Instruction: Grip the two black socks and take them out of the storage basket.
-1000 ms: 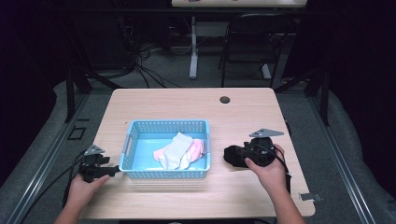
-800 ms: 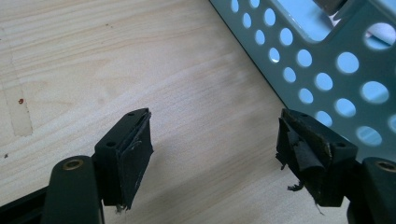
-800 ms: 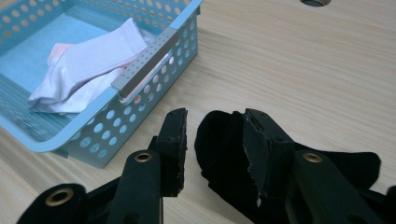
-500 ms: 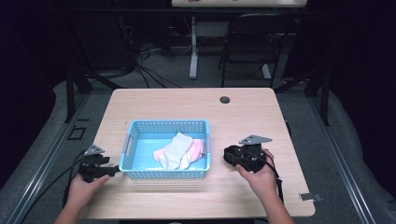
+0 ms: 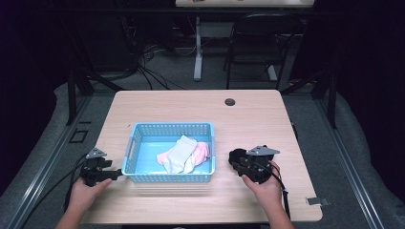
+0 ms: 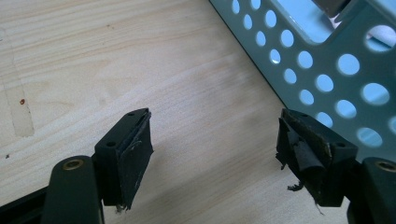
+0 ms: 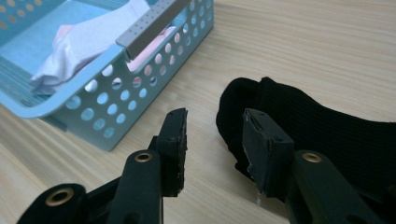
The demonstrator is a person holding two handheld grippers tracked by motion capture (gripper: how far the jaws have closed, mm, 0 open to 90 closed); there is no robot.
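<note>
— Sock position first: where does the black ribbed fabric sock [image 7: 308,126] lie from the right gripper [image 7: 212,135]?

— On the pale wooden counter [image 5: 258,114], just right of the light-blue perforated plastic basket [image 5: 168,177]. In the right gripper view its rounded end sits between the jaws, and its length runs off to the right, under the right-hand jaw. That hand is plainly nearer; the left gripper [image 5: 113,175] rests at the basket's other side.

— And the jaws?

— The right ones stand apart, straddling the sock's end, pads not yet pressing it, as far as I can tell. The left ones [image 6: 212,140] gape wide over bare wood, holding nothing, one just beside the basket wall [image 6: 327,60].

— In the basket?

— A white sock [image 5: 180,152] over a pink one [image 5: 203,151].
</note>
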